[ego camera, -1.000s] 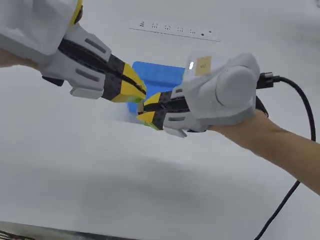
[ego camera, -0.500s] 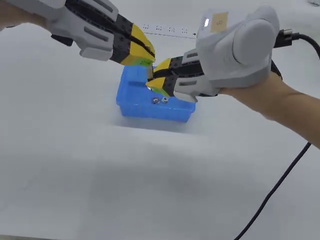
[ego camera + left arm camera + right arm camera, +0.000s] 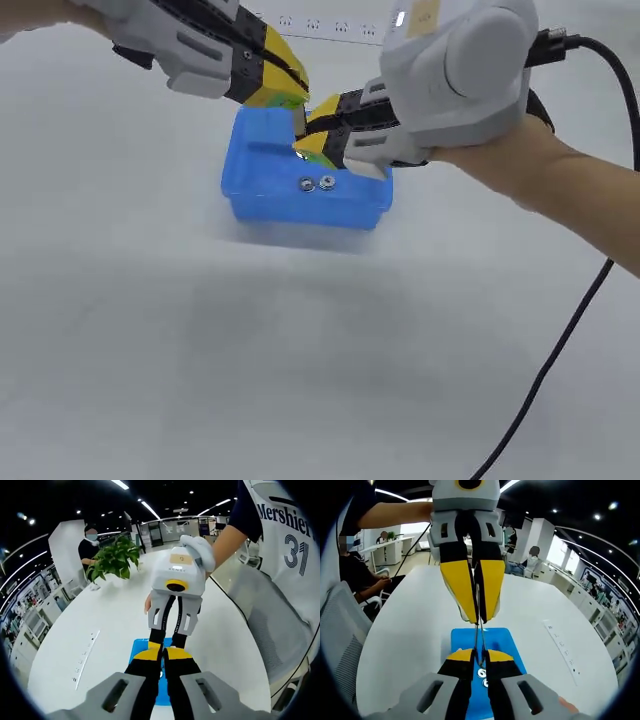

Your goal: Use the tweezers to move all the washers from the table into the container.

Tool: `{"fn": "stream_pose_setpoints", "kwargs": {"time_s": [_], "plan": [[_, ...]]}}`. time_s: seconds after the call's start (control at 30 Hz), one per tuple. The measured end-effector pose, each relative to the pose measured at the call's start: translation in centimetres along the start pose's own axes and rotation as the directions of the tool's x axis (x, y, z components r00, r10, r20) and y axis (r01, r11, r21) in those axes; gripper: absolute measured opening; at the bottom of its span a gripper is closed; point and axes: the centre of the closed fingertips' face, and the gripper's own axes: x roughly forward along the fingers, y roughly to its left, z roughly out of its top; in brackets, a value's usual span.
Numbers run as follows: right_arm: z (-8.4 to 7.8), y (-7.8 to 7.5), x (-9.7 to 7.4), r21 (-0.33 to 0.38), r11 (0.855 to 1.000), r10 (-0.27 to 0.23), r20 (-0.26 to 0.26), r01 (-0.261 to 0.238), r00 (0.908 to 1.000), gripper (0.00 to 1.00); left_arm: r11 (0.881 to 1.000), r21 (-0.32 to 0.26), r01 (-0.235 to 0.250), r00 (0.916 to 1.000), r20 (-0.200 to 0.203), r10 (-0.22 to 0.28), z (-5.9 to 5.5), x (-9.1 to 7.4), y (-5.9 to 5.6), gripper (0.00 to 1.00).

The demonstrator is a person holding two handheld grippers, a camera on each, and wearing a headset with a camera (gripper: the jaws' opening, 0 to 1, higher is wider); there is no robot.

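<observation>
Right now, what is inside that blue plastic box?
Two small silver metal washers lie side by side on the blue plastic box's floor, near its front wall. The yellow-tipped left tool and right tool cover its back part, hiding what lies there.

Head view: I look steeply down, close above the container [image 3: 262,196].
Left gripper view: I face the right gripper [image 3: 166,642], very near.
Right gripper view: I face the left gripper [image 3: 479,620], very near.
Shared: the container, in all three.
</observation>
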Motion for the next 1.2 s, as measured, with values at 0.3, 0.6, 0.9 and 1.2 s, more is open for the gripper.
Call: {"fn": "stream_pose_setpoints", "kwargs": {"time_s": [0.3, 0.6, 0.9, 1.2], "plan": [[-3.2, -0.3, 2.2, 0.026, 0.999, 0.037, -0.031, -0.036, 0.9988, 0.10, 0.999, -0.045, 0.024, 0.9995, -0.020, -0.025, -2.6, 1.8, 0.4, 0.06], [-4.4, -0.3, 3.0, 0.054, 0.998, 0.046, -0.039, -0.044, 0.9982, 0.10, 0.998, -0.065, 0.024, 0.9992, -0.032, -0.026, -3.8, 2.5, 0.8, 0.06], [-4.4, -0.1, 2.9, 0.072, 0.997, 0.040, -0.036, -0.038, 0.9985, 0.12, 0.998, -0.059, 0.032, 0.9984, -0.045, -0.035, -3.9, 2.7, 0.5, 0.06], [-3.3, 0.1, 2.1, 0.072, 0.997, 0.030, -0.020, -0.028, 0.9994, 0.12, 0.999, -0.042, 0.027, 0.9983, -0.051, -0.029, -3.2, 2.0, 0.1, 0.06]]}}
